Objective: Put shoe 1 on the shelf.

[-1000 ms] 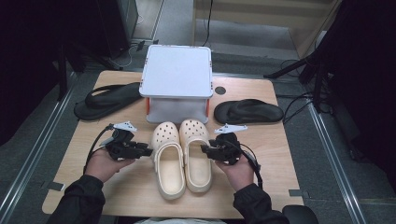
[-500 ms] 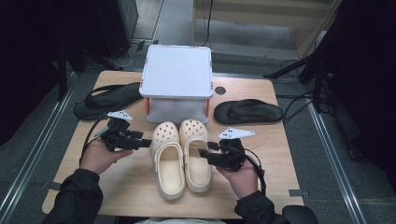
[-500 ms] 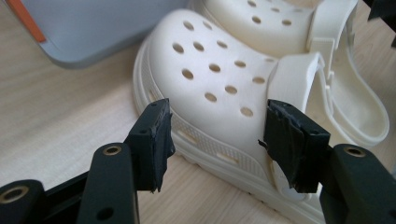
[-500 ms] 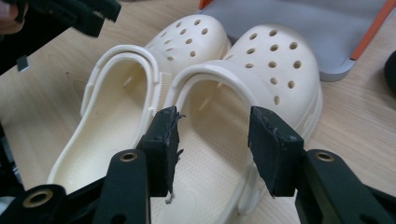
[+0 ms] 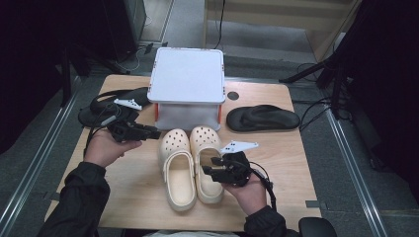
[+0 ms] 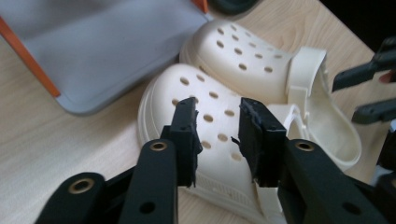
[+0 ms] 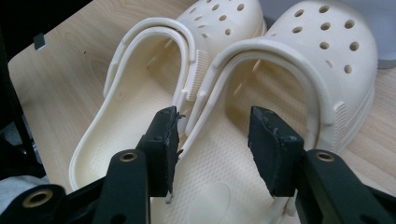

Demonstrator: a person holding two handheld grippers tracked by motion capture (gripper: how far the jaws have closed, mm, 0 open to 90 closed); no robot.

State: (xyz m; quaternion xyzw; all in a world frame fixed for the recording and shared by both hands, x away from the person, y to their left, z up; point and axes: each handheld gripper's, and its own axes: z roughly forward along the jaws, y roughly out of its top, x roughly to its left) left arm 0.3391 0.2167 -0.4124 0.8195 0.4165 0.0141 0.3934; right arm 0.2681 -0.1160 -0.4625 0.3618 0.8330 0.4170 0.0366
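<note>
table [image 5: 133,197] holds a lidded storage box [image 5: 188,79] at the back, one black sandal [image 5: 263,117] on each side of it. pair of cream clogs [image 5: 190,165] sits side by side at centre front, toes towards the box, probably staged for a two-handed pick. right gripper [image 5: 211,170] hovers over the right clog [image 7: 280,93], jaws open, astride its inner wall, pads not pressing. left gripper [image 5: 153,132] is raised beside the left clog [image 6: 210,135]; its jaws have just been closing, part open, nothing between them.
</note>
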